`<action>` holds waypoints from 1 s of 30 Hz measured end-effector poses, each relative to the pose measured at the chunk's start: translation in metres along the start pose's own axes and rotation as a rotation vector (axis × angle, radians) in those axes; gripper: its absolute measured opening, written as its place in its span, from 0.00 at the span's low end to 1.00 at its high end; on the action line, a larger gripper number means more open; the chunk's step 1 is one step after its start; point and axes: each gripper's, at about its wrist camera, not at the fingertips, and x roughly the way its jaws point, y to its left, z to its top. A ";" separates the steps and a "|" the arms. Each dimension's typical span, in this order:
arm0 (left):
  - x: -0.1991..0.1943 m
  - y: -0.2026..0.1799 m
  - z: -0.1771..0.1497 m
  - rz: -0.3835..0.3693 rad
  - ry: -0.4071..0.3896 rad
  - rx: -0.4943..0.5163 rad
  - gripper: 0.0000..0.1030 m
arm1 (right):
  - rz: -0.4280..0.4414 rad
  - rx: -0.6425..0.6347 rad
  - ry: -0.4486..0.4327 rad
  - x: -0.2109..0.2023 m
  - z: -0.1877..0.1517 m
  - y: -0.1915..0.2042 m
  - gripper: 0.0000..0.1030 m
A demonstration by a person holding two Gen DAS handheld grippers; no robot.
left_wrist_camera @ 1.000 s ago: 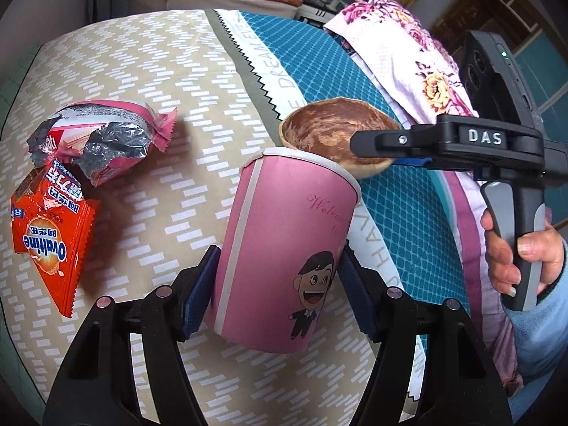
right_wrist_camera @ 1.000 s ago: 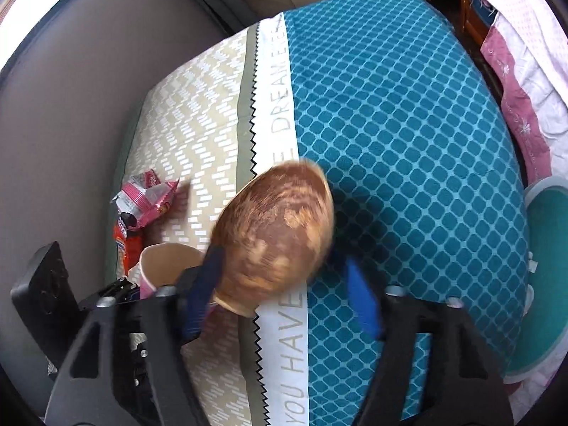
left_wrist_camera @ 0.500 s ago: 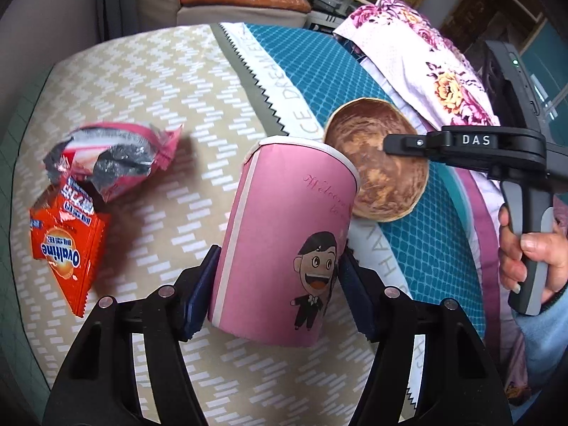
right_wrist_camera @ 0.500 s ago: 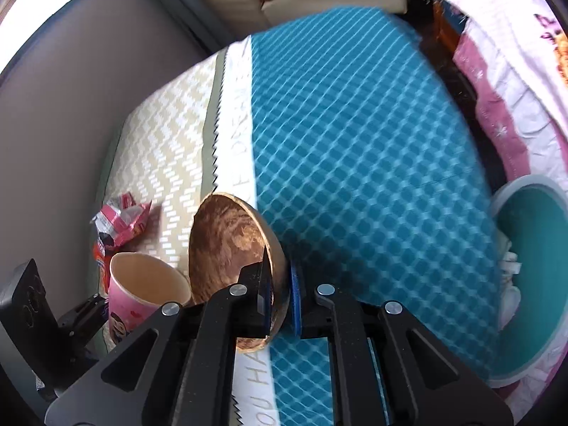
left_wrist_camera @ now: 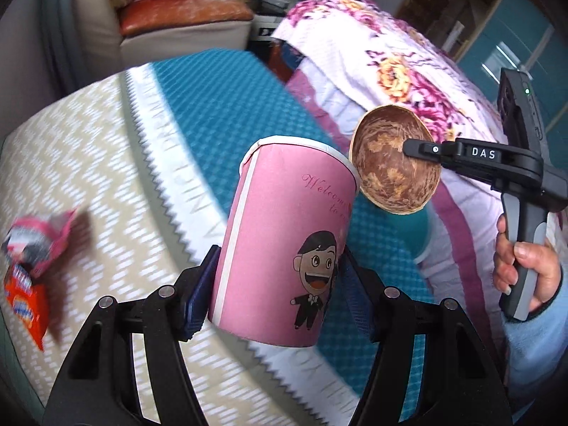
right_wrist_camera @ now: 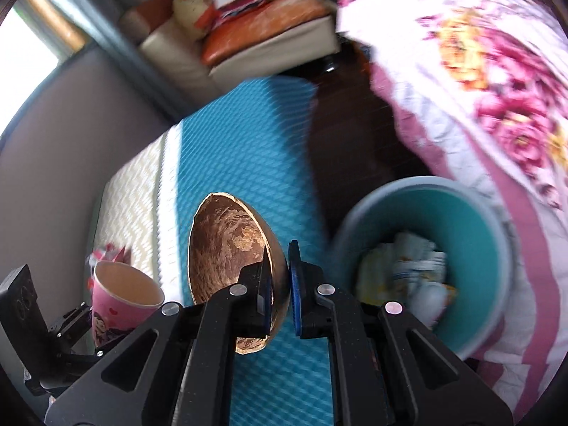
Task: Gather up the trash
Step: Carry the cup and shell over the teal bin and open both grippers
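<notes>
The left gripper (left_wrist_camera: 275, 280) clamps a pink paper cup (left_wrist_camera: 284, 241) at centre frame. The right gripper (right_wrist_camera: 280, 284) pinches the rim of a brown coconut-shell bowl (right_wrist_camera: 227, 248), just left of a teal bin (right_wrist_camera: 472, 220) holding wrappers.

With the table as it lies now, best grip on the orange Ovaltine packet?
Take the orange packet by its free lower edge, coming from above with the fingers across the thin foil. It lies flat on the tablecloth, and the pink wrapper overlaps its upper end.
</notes>
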 end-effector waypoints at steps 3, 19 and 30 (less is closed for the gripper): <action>0.014 -0.034 0.017 -0.027 0.009 0.045 0.64 | -0.045 0.048 -0.057 -0.023 -0.002 -0.033 0.08; 0.107 -0.165 0.049 -0.071 0.146 0.212 0.64 | -0.172 0.197 -0.113 -0.065 -0.025 -0.162 0.08; 0.133 -0.169 0.041 -0.064 0.214 0.212 0.66 | -0.183 0.233 -0.084 -0.052 -0.033 -0.186 0.08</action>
